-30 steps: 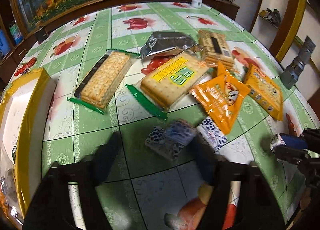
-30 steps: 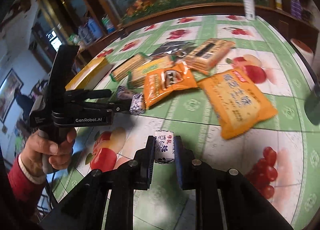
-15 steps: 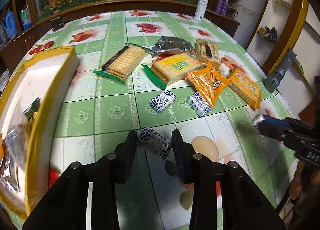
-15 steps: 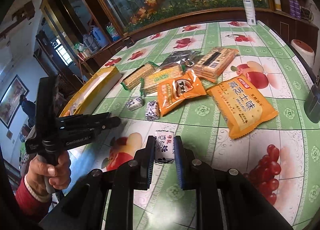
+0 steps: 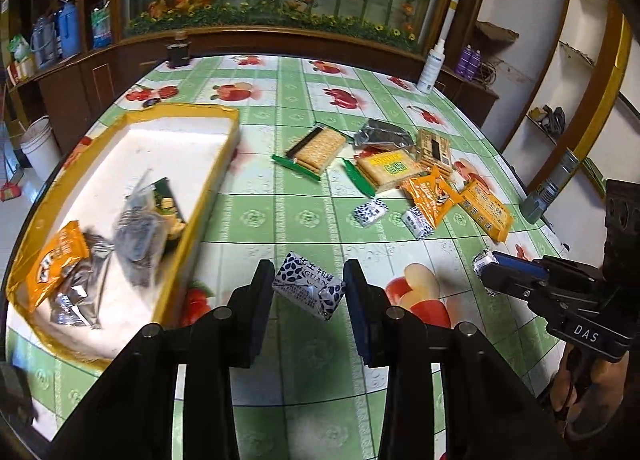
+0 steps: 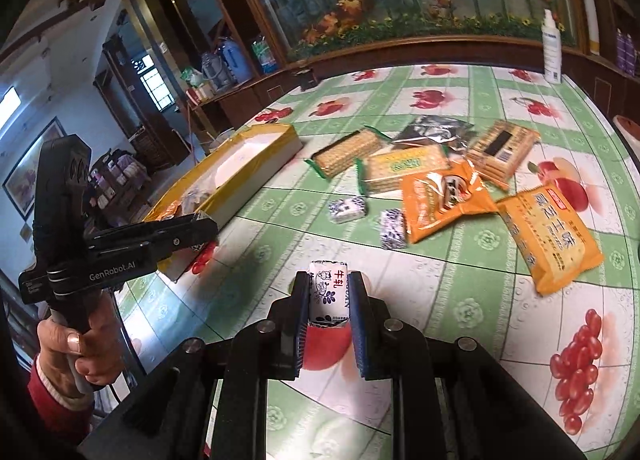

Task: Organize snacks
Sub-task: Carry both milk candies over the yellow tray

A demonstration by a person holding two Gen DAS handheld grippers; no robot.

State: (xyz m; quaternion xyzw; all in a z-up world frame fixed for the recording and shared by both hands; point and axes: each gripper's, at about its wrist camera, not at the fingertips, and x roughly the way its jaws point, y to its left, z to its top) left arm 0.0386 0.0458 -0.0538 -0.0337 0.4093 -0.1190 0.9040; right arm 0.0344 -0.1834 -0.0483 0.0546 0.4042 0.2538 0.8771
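Left gripper [image 5: 308,292]: a blue-patterned candy [image 5: 309,291] is clamped above the table [image 5: 280,204], beside the yellow box [image 5: 192,220]. Right gripper [image 6: 329,296]: a white candy [image 6: 329,294] is pinched, seemingly off the table.

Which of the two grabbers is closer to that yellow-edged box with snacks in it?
Left. The left gripper, gripping a small blue-patterned candy, sits right beside the yellow-edged box near its corner. The right gripper, gripping another candy, is farther out over the table, toward the loose snacks.
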